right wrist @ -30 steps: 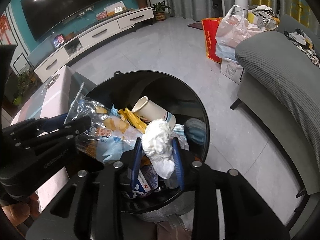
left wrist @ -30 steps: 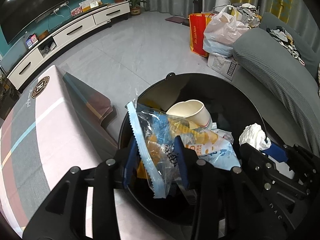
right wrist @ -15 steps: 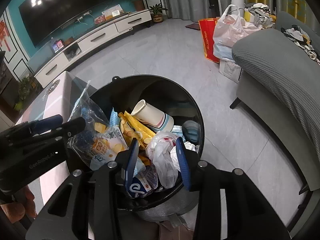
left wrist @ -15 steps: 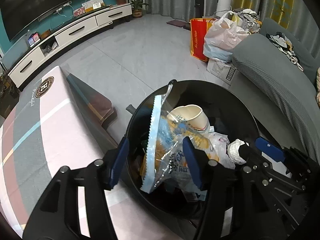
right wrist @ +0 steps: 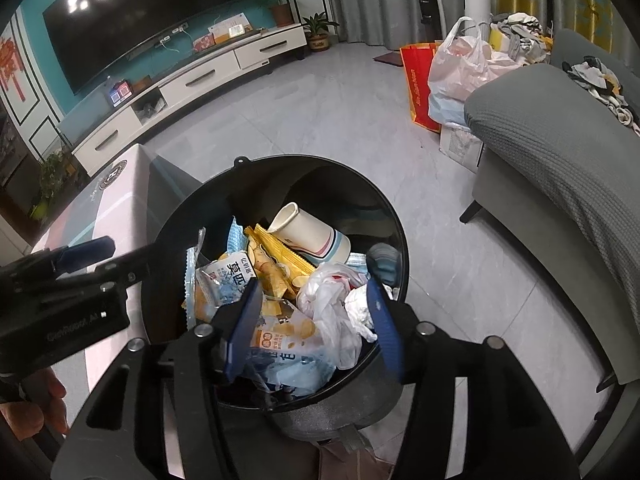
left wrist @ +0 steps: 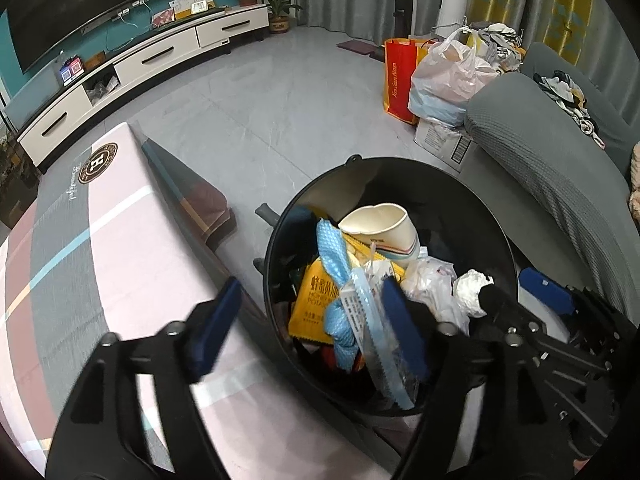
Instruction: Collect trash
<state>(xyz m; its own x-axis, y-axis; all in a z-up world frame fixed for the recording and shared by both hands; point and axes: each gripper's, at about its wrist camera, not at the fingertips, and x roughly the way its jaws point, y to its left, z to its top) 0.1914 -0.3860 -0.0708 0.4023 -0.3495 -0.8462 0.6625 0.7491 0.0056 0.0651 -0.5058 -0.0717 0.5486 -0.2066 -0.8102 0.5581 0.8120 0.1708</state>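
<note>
A round black trash bin [left wrist: 516, 276] [right wrist: 400, 240] stands on the floor beside the table. It holds a paper cup [left wrist: 384, 228] [right wrist: 308, 236], snack wrappers, a clear blue-edged wrapper [left wrist: 376, 340] [right wrist: 208, 280], a white plastic bag [right wrist: 332, 312] and a crumpled white tissue [left wrist: 472, 292] [right wrist: 360, 308]. My left gripper [left wrist: 308, 332] is open and empty over the bin's left rim. My right gripper [right wrist: 312, 324] is open and empty over the bin's near side. Both wrapper and tissue lie loose in the bin.
A table with a pink and grey cloth [left wrist: 80, 264] stands left of the bin. A grey sofa [right wrist: 560, 168] is at the right. A red bag [left wrist: 400, 76] and a plastic bag [left wrist: 452, 76] stand behind. A white TV cabinet [right wrist: 192, 84] lines the far wall.
My left gripper opened and let the clear wrapper drop into the bin. My right gripper opened and let the white tissue drop into the bin. Both grippers drew back a little.
</note>
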